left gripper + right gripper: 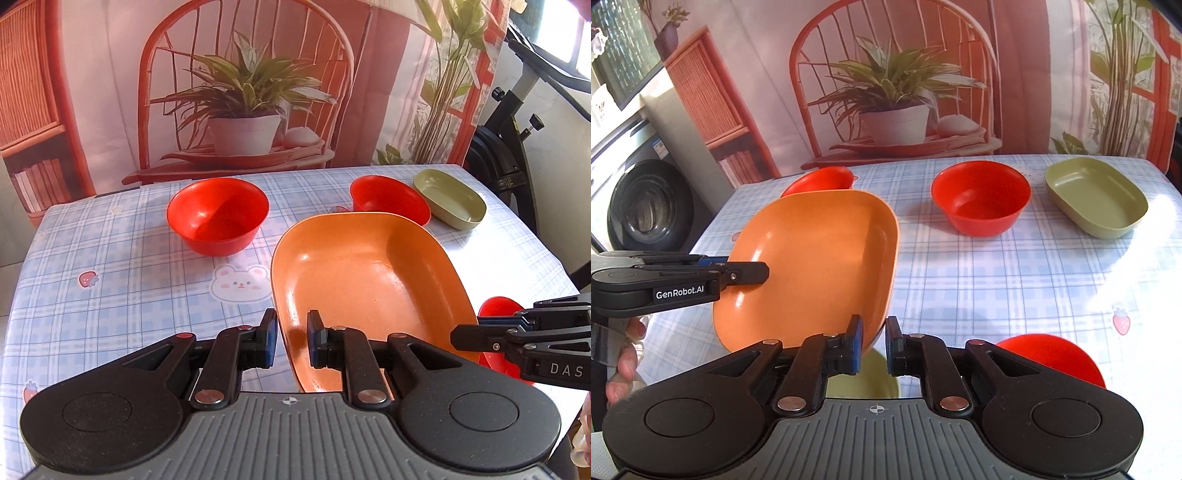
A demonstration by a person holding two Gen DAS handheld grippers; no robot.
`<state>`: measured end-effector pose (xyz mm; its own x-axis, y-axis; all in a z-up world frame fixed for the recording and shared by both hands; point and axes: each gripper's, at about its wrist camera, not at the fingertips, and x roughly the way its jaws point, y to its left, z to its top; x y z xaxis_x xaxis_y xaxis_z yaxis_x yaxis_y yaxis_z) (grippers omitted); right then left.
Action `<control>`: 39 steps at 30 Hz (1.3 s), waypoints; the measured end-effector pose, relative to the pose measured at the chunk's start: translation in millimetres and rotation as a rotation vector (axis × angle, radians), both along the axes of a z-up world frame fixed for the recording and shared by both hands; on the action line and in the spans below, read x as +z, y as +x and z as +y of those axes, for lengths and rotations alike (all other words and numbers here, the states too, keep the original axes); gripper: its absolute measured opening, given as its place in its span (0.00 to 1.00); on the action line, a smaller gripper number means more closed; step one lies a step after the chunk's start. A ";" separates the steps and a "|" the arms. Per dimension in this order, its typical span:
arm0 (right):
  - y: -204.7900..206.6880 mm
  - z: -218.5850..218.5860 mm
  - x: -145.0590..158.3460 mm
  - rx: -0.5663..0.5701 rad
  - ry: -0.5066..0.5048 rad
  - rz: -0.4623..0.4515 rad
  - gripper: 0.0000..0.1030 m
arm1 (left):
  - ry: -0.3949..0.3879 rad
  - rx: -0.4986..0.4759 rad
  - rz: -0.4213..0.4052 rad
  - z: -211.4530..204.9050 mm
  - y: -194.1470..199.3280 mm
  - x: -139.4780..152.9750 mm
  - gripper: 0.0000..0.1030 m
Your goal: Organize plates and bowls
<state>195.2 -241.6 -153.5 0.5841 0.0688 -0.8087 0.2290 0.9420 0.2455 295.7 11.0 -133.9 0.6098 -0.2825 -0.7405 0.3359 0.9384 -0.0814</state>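
1. A table under a pale blue checked cloth [110,258] with bear and strawberry prints stands before a printed backdrop [240,92] of a red chair and potted plant.
2. The large orange rounded-rectangular plastic plate [369,280] is held tilted above the cloth.
3. The left gripper [291,339] clamps the plate's near rim between its blue pads.
4. The right gripper [874,345] pinches the plate's opposite edge.
5. Two red round plastic bowls [980,199] [820,179] and an olive-green oblong plastic dish [1097,197] sit farther back.
6. Another red bowl [1052,356] lies near the right gripper.
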 end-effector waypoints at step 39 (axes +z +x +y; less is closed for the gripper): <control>-63.3 34.5 -35.5 -0.007 0.148 0.103 0.18 | 0.112 -0.009 0.075 -7.8 -30.1 -41.8 0.18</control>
